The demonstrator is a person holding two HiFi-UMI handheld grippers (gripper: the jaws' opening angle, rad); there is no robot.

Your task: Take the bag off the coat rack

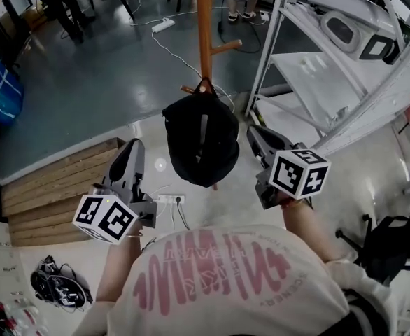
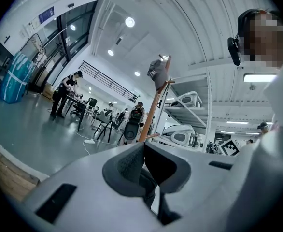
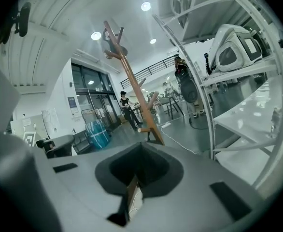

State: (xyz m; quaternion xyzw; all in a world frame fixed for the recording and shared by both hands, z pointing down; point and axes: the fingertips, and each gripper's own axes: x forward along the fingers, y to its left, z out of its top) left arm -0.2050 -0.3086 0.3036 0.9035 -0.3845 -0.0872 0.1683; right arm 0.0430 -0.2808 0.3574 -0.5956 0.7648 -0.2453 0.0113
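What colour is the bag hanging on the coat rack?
Black. The bag shows best in the head view, hanging from a peg of the brown wooden coat rack.

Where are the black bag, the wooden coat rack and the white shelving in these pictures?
black bag [image 1: 191,149], head view, front of its body.
wooden coat rack [image 1: 203,19], head view, upright pole.
white shelving [image 1: 310,67], head view, middle shelf board.

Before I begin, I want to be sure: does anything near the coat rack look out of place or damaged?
Nothing looks damaged or spilled. The black bag hangs by its loop from a peg of the coat rack. Only a white power strip lies on the floor, its cable trailing towards the rack.
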